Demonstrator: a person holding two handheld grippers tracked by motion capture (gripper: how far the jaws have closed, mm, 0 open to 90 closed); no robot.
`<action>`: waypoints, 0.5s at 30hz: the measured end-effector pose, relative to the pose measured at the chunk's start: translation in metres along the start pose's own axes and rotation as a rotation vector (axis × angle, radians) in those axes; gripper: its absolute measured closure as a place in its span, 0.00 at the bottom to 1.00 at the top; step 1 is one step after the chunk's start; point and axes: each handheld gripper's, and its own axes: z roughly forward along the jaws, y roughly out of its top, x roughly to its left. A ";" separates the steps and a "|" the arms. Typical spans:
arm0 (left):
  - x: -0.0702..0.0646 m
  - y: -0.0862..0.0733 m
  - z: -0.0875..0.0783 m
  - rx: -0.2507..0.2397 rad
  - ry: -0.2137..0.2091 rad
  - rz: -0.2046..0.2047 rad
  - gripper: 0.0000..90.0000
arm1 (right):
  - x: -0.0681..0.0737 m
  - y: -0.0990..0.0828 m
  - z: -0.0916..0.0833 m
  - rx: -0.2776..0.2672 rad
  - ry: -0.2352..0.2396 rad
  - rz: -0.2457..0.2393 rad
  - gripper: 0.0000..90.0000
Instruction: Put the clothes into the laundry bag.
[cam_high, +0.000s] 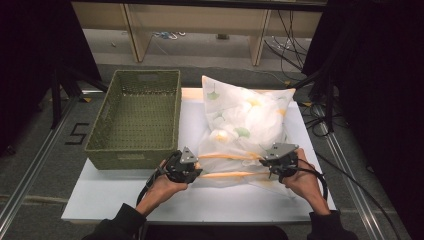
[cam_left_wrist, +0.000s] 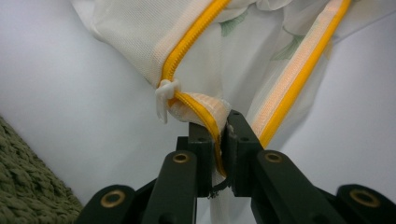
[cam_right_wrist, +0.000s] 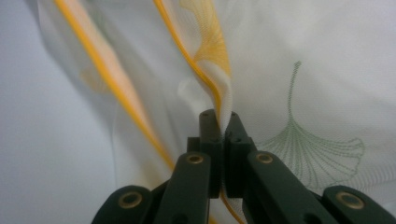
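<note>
While both claws are clamped shut on cloth, the decisive relation is the line running between them. The left claw (cam_left_wrist: 219, 140) is closed on the end of the yellow zipper tape (cam_left_wrist: 196, 35), just below a small white plastic tie (cam_left_wrist: 167, 89); the right claw (cam_right_wrist: 219, 122) is pinched on the yellow-edged hem at the other end of the opening. Between them the mouth of the white mesh pillow cover with printed ginkgo leaves (cam_high: 245, 117) is stretched crosswise along the near edge, its bulk lying beyond both claws on the white surface (cam_high: 125, 200). The green woven basket (cam_high: 137, 117) stands just beside it, nearer the left claw (cam_high: 192, 172).
</note>
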 end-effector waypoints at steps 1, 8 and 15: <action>0.000 0.000 0.000 0.000 0.000 0.000 0.88 | 0.000 0.000 0.000 0.000 0.000 0.000 1.00; -0.004 0.001 0.000 -0.010 -0.025 0.003 0.84 | 0.003 -0.022 0.014 0.059 0.018 0.043 1.00; 0.011 -0.004 0.003 0.013 -0.032 -0.125 0.52 | -0.002 -0.025 0.010 0.042 0.015 0.065 1.00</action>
